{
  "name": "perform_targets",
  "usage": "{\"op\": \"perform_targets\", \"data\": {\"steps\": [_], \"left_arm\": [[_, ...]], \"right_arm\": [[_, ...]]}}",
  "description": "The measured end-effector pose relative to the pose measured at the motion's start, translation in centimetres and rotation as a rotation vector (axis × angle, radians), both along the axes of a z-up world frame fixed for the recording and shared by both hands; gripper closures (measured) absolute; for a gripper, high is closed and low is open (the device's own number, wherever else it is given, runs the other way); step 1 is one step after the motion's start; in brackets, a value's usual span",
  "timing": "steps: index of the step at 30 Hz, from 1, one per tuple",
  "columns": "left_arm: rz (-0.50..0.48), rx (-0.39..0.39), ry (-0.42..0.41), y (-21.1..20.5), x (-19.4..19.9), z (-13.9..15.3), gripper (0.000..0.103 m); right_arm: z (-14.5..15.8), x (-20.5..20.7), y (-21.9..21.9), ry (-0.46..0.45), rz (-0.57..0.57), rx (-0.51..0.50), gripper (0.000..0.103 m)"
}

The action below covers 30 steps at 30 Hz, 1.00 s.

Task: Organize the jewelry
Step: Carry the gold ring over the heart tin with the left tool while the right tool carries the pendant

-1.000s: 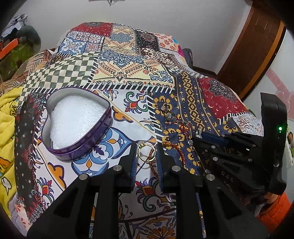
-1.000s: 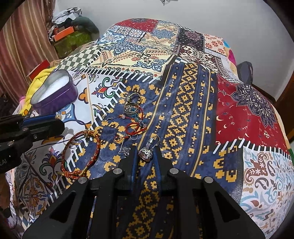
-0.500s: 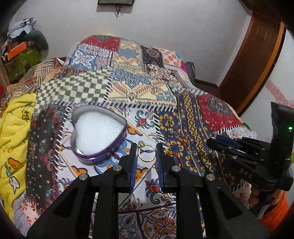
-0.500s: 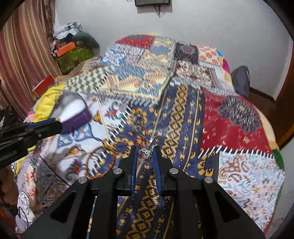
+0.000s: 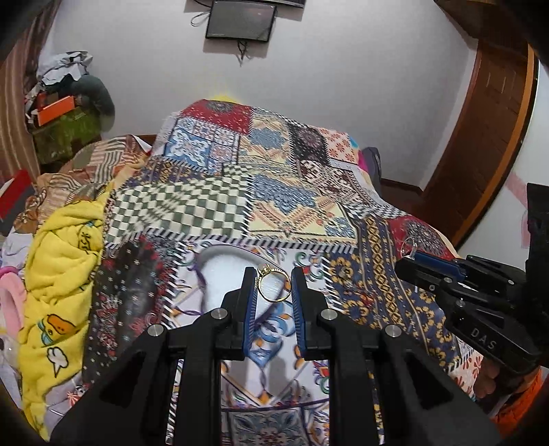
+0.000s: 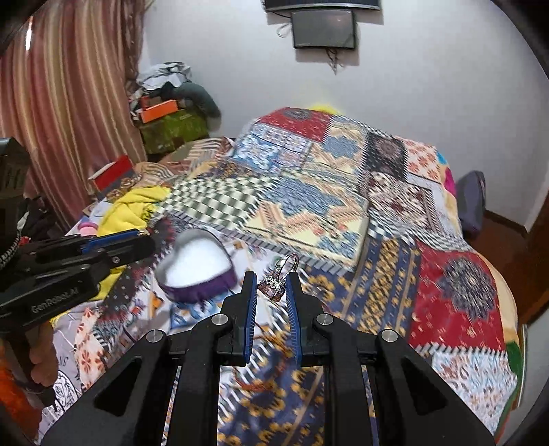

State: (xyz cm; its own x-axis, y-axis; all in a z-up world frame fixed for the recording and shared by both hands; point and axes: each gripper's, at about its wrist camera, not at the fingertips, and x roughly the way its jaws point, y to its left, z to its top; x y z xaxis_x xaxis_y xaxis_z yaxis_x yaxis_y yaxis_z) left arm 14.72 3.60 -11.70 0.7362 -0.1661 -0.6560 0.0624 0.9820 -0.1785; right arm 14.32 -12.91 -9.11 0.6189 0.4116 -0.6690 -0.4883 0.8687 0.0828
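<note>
My left gripper is shut on a gold ring, held in the air above the purple heart-shaped tin with its white lining. My right gripper is shut on a silver ring with a pink stone, lifted over the bed, to the right of the heart tin. In the left wrist view the right gripper shows at the right with the silver ring at its tip. The left gripper appears at the left of the right wrist view. Small jewelry pieces lie on the blue-and-yellow patch.
A patchwork bedspread covers the bed. A yellow blanket is bunched at its left edge. Clutter and an orange box sit by the striped curtain. A wooden door stands at the right, a wall screen above.
Both grippers have risen from the bedspread, each carrying its ring. The left one now holds the gold ring over the heart tin; the bed looks farther away.
</note>
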Motion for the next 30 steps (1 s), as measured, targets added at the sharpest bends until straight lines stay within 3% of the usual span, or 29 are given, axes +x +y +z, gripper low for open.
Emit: {"op": "perform_targets", "data": {"steps": [15, 30], "left_arm": [[0.022, 0.005, 0.051, 2.7, 3.3, -2.7, 0.084], [-0.027, -0.001, 0.145, 3.9, 7.0, -5.6, 0.084]], "right_arm": [[-2.6, 3.7, 5.5, 0.06, 0.158, -0.025, 0.088], [-5.1, 5.4, 8.4, 0.12, 0.294, -0.08, 0.088]]}}
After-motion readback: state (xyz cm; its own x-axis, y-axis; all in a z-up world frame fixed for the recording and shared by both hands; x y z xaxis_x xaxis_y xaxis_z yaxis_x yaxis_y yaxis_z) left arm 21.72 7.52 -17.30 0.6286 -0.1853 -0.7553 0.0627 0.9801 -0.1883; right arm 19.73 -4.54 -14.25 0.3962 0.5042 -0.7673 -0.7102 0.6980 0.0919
